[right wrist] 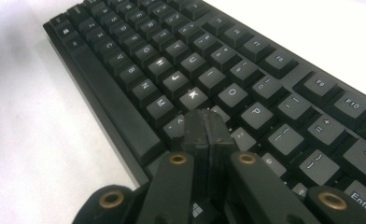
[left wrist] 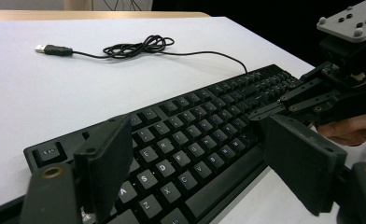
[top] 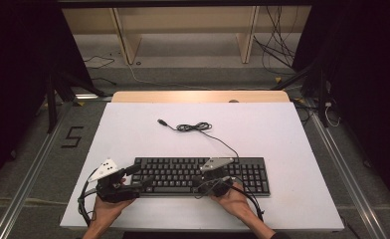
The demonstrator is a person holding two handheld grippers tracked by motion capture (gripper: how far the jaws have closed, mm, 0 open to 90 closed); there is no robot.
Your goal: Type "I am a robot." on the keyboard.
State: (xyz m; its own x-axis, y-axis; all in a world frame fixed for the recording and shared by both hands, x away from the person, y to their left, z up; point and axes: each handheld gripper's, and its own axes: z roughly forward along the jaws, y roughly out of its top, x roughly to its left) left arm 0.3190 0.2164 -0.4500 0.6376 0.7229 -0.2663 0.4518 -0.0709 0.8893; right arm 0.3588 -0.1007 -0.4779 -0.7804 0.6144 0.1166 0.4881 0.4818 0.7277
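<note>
The keyboard [top: 203, 176] is lying flat on the white desk [top: 262, 134], near the desk's front edge, and both tools are working at it. The right tool [right wrist: 205, 122] is pointing down at the keyboard's middle, its jaws pressed together with nothing between them, the tips sitting just over the keys below K and beside the comma key; whether they are touching a key is hard to tell. The left tool [left wrist: 197, 154] is hovering over the keyboard's left end with its jaws standing wide apart, the letter rows showing between them and neither pad pressing on anything.

The keyboard is looking black and full-sized, with pale legends on the keys and a long spacebar along its near edge. Its thin black cable [top: 218, 138] is running from the keyboard's back edge into a loose coil beyond it, ending in a USB plug [left wrist: 48, 49] lying free on the desk.

In the right gripper view the keyboard's near right corner is being cut off by the jaws, and several legends are blurring. In the high view the hands are covering part of the keyboard's bottom row.
</note>
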